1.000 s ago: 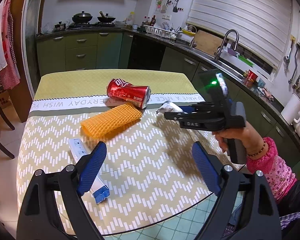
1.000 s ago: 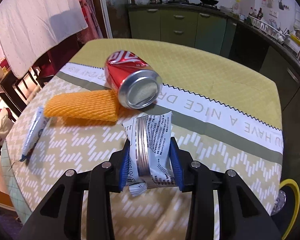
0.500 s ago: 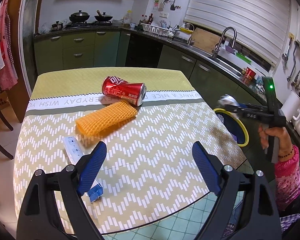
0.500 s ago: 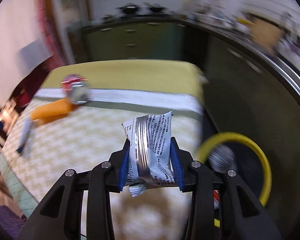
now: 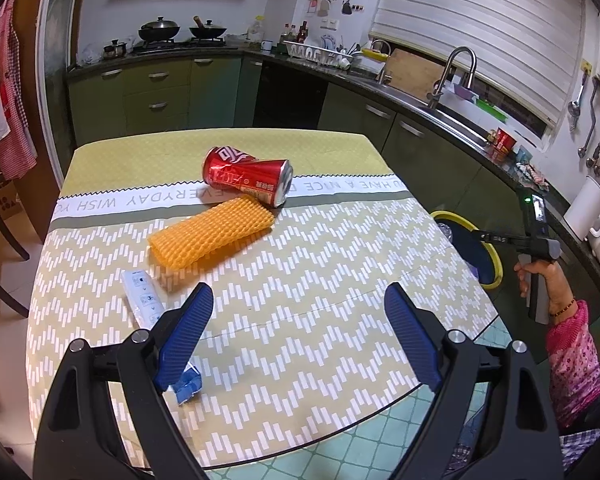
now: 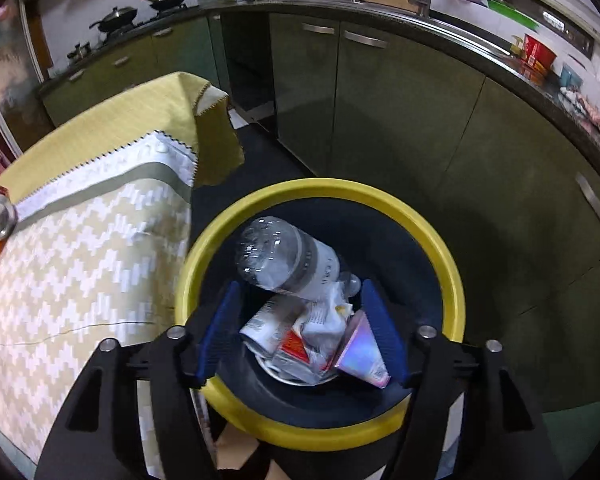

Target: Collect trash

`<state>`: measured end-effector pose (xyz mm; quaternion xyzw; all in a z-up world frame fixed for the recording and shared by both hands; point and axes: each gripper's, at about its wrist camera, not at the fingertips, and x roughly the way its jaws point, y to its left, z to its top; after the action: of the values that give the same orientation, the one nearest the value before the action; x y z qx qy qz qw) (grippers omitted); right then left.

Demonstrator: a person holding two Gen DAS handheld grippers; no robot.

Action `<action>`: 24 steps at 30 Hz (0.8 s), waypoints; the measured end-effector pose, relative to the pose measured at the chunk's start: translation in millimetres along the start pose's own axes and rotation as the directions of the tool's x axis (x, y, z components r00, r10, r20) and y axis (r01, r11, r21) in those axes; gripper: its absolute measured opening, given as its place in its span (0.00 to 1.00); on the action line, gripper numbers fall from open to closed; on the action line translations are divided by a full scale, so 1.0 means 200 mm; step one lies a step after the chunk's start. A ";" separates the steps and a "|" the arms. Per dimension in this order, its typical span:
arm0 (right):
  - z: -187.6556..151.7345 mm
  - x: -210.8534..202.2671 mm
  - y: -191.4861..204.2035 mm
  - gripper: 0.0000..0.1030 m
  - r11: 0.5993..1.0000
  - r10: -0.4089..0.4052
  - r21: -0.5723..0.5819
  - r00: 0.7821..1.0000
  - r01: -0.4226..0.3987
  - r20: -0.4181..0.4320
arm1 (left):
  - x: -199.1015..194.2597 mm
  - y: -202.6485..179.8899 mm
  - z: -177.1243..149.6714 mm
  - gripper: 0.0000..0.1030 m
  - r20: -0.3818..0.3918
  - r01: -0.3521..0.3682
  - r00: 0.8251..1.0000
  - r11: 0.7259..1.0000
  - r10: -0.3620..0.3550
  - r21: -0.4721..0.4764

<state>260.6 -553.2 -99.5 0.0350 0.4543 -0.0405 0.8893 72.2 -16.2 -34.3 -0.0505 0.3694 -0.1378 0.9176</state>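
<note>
Beside table [image 6: 80, 272], yellow-rimmed bin [image 6: 320, 190] held bottle [image 6: 288, 256], wrappers; bin bottom hidden. Right gripper [image 6: 300, 332] just opening, spread, empty above it; left gripper [image 5: 296, 340] spread.

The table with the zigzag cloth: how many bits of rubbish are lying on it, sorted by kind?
Red drink can lying on its side: 1
Orange foam net sleeve: 1
White flat packet with a blue end: 1
Total: 3 pieces on the table
</note>
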 end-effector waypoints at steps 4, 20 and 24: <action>-0.04 -0.10 0.08 0.65 0.999 -0.008 -0.037 0.999 0.010 0.046 | 0.01 0.05 -0.01 0.81 -0.018 -0.029 0.999 0.999 0.028 -0.026; -0.15 -0.35 0.36 0.66 0.987 0.099 -0.140 0.987 -0.082 0.124 | 0.27 0.37 -0.07 0.82 -0.187 -0.312 0.941 0.938 0.282 -0.154; -0.15 -0.34 0.37 0.67 0.985 0.108 -0.150 0.987 -0.090 0.120 | 0.33 0.41 -0.10 0.78 -0.220 -0.341 0.927 0.926 0.304 -0.160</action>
<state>204.7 -473.6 -58.9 -0.0092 0.3957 0.0346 0.9177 121.1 44.0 -108.7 -0.0651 0.4706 0.0483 0.8786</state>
